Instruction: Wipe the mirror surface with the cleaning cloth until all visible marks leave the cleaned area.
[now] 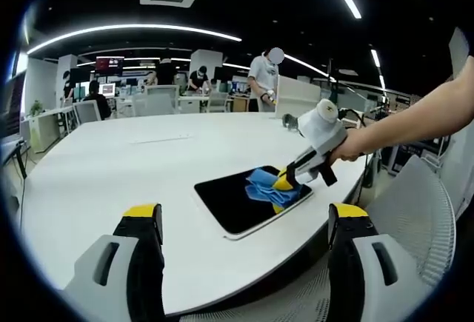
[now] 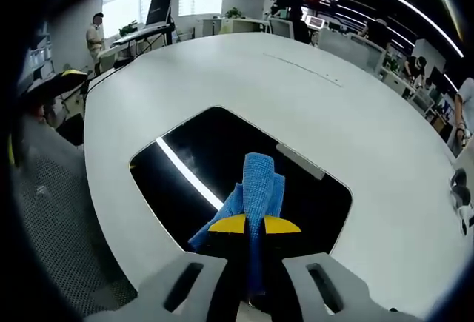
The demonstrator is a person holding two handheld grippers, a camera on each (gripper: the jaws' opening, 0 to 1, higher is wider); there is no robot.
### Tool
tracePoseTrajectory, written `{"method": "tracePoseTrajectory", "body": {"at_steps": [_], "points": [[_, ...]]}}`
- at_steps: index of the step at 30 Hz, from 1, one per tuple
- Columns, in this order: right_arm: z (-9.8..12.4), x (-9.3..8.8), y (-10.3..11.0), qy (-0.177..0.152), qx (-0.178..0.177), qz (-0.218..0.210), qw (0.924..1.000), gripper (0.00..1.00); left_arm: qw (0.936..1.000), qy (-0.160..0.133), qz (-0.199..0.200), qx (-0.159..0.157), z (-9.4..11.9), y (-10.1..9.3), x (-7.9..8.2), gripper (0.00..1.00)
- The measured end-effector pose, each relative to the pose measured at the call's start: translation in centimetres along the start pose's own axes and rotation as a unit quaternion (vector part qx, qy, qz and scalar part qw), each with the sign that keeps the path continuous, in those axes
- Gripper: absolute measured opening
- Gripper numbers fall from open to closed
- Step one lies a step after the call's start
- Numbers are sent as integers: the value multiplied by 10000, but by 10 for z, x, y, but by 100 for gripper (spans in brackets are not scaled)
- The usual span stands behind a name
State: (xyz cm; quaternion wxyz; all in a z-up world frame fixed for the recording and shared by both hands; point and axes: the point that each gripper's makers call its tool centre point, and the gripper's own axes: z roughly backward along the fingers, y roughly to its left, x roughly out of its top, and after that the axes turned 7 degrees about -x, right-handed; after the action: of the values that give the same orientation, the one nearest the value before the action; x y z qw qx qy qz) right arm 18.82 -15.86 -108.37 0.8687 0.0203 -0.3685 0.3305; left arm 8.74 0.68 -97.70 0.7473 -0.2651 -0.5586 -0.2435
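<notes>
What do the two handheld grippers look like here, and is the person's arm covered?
Both the left gripper and right gripper have light grey jaws with black inner faces and yellow tips. The right gripper's body is white with a black handle. The forearm holding it is bare.

An open-plan office: desks (image 1: 52, 118), monitors (image 1: 108, 89), strip ceiling lights (image 1: 133, 29).

A large white table (image 1: 111, 166) is seen, rounded at its edge. A dark mirror (image 1: 229, 203) is laid flat on it, toward 4 o'clock in the left gripper view.
</notes>
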Motion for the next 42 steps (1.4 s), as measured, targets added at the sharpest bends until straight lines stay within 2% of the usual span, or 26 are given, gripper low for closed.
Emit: {"method": "tracePoseTrajectory", "body": {"at_steps": [22,36,42], "points": [[20,-17,22,-111,33,109,9999,0,10000,-18,-8,20,1,0,0,91],[26,-20,27,-200,27,137,9997,1,10000,2,-1,-1,1,-1,-1,91],[26,-19,29,-360,-42,609,9975,1,10000,-7,2,1,1,-1,0,91]]}}
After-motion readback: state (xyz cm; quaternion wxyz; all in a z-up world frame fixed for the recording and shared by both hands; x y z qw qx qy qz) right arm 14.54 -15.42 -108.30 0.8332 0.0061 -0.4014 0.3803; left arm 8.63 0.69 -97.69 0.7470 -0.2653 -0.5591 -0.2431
